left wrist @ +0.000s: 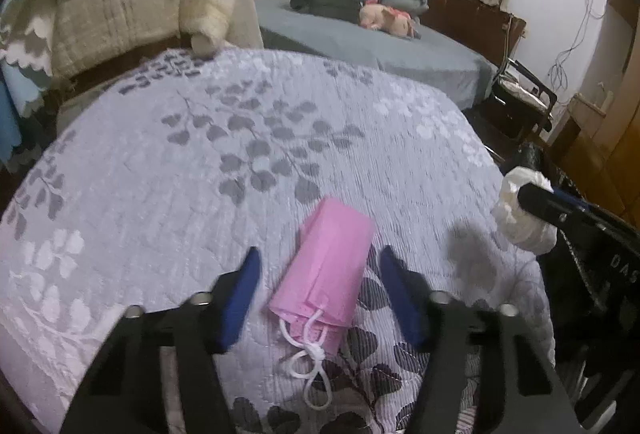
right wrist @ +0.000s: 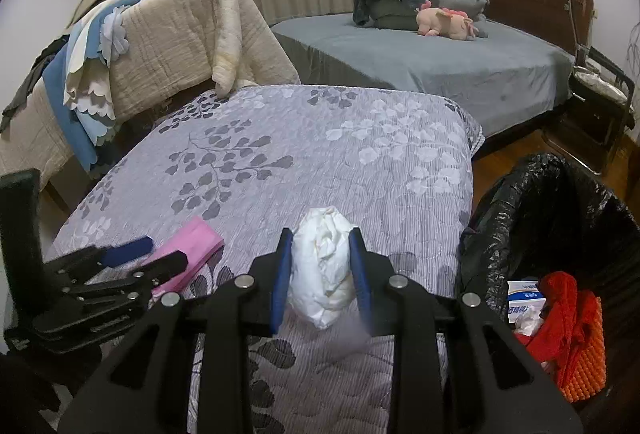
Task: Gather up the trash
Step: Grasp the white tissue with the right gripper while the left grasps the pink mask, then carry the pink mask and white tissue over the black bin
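Observation:
A folded pink face mask (left wrist: 330, 280) with white ear loops lies on the lilac leaf-print bedspread (left wrist: 200, 162). My left gripper (left wrist: 320, 262) is open, its blue fingers on either side of the mask; it also shows in the right wrist view (right wrist: 160, 254) over the mask (right wrist: 188, 254). My right gripper (right wrist: 320, 238) is shut on a crumpled white tissue wad (right wrist: 324, 266), held above the bedspread (right wrist: 300, 154); the wad shows at the right of the left wrist view (left wrist: 516, 214).
A bin lined with a black bag (right wrist: 560, 210) stands right of the bed, holding a red-orange net (right wrist: 572, 330) and a box. Beyond are a grey bed (right wrist: 440, 66) with a pink plush toy (right wrist: 444, 20) and a beige quilt (right wrist: 180, 34) draped over the footboard.

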A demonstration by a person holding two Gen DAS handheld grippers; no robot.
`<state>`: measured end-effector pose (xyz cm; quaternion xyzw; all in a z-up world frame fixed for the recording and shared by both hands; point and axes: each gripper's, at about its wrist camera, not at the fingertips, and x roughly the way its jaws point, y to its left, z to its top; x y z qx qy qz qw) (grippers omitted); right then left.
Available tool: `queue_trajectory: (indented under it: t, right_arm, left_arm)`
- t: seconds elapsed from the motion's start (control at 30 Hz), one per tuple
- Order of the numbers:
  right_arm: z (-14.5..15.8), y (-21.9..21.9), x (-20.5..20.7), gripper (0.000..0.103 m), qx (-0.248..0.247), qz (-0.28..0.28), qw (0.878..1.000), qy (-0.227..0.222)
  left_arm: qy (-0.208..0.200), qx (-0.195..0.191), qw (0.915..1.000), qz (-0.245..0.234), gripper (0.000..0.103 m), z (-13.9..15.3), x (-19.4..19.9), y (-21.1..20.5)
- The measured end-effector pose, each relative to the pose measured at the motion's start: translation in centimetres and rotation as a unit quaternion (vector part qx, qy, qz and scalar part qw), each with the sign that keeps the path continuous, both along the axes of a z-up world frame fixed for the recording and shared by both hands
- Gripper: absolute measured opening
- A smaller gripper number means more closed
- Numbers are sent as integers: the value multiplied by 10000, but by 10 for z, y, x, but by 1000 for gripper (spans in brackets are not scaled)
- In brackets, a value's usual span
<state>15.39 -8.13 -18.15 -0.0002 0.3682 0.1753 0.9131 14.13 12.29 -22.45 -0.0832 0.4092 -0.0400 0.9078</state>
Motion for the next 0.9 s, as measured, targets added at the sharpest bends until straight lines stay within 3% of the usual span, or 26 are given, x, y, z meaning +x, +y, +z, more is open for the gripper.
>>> queue_trajectory:
  t: [0.1, 0.2, 0.9]
  right_arm:
    - [0, -1, 1, 28, -3, 14, 10000, 13]
    - [2, 0, 1, 28, 7, 17, 10000, 1]
    - [77, -15, -17, 28, 199, 50, 9977, -648]
  left_arm:
    - [150, -82, 9999, -29, 27, -7, 3, -1]
    - [149, -74, 9999, -39, 15, -8, 1, -2]
    - [-728, 7, 9973, -127, 13, 92, -9, -30]
